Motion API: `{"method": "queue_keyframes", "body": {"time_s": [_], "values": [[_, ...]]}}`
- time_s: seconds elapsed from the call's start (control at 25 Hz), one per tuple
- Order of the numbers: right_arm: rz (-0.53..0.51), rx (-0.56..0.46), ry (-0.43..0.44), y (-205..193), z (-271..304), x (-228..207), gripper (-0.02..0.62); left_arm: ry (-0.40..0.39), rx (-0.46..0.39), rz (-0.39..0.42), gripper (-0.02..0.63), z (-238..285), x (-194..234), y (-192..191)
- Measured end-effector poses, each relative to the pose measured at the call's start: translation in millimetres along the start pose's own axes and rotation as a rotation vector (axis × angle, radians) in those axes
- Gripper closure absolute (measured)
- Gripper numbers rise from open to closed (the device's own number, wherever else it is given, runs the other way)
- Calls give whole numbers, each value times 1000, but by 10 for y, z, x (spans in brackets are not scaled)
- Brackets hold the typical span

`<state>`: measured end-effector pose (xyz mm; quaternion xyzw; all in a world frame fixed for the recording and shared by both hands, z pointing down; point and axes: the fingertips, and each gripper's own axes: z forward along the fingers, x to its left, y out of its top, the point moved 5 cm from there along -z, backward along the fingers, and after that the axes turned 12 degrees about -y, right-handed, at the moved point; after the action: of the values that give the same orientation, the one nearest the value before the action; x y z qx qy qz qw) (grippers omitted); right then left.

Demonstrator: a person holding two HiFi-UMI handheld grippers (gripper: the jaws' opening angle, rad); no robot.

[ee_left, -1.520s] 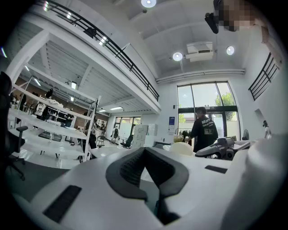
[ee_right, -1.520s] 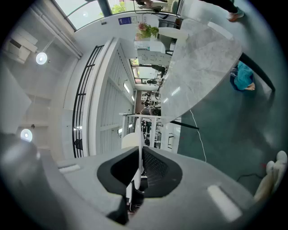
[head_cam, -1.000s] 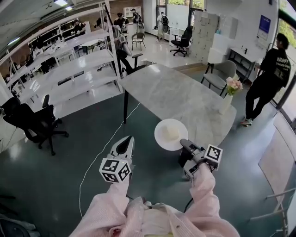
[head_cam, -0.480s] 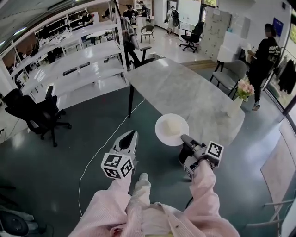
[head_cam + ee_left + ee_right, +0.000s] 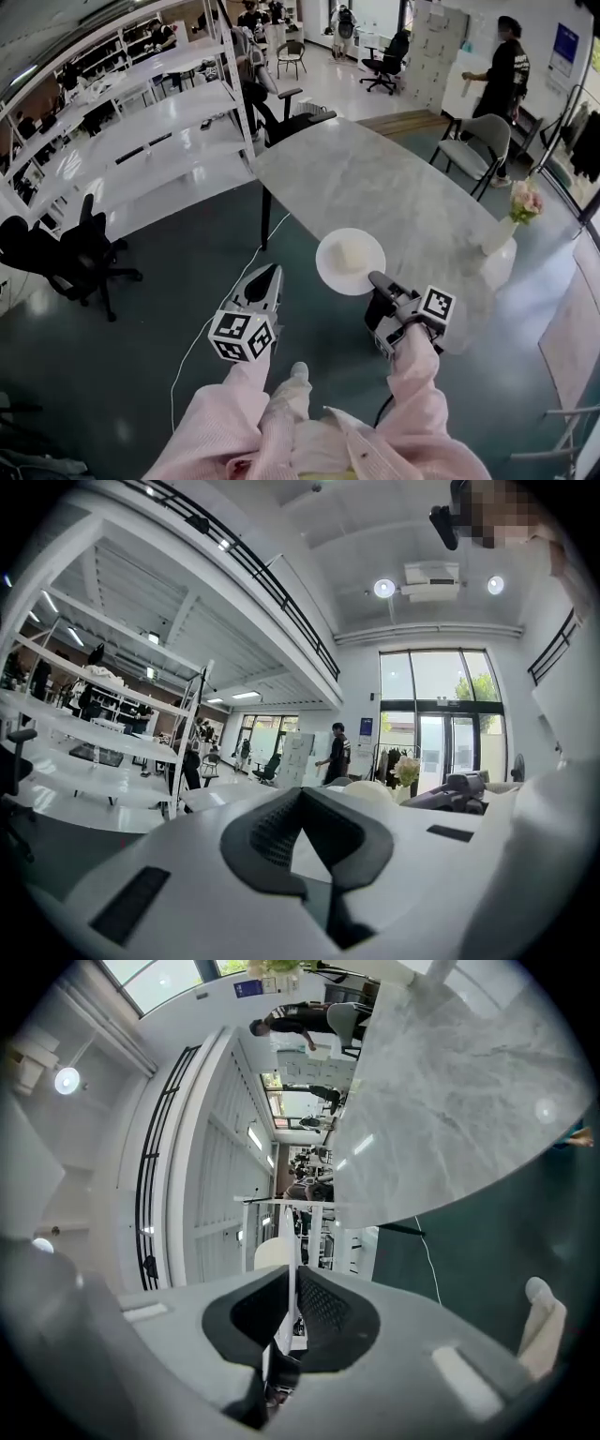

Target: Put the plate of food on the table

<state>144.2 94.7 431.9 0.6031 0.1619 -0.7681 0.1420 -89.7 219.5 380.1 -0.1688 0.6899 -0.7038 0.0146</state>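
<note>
Grip on plate (image 5: pixel 328 270) at marble table (image 5: pixel 394 178) edge

Head view: the right gripper (image 5: pixel 375 279) has its jaws closed on the near rim of the white plate, which carries a pale block of food (image 5: pixel 349 257). The plate sits level and, seen from above, straddles the table's near edge, partly over the marble and partly over the dark green floor (image 5: pixel 141 356). Whether it touches the tabletop cannot be told. The left gripper (image 5: pixel 271 272) hangs to the plate's left, apart from it, above the floor. A vase of pink flowers (image 5: pixel 514 217) stands at the table's right end, with a grey chair (image 5: pixel 473 150) beyond it. A person in black (image 5: pixel 503 64) stands further back. White shelving (image 5: pixel 141 141) fills the left side.

Left gripper view: the pads meet at their tips with nothing between them. Past them, the food shows as a pale mound, and the right gripper is just beside it.

Right gripper view: the scene appears rolled sideways. The two pads press on the plate's rim, seen edge-on as a thin white line running between them. The food rises just beyond the pads, and the marble table fills the upper right.
</note>
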Motion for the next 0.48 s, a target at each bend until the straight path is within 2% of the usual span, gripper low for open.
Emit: {"method": "queue_keyframes", "body": {"time_s": [0.2, 0.48], "values": [[24, -34, 52, 253, 547, 112, 571, -27, 22, -13, 611, 408, 517, 79], [40, -84, 41, 550, 1104, 88, 571, -75, 43, -21, 611, 897, 1081, 79]]}}
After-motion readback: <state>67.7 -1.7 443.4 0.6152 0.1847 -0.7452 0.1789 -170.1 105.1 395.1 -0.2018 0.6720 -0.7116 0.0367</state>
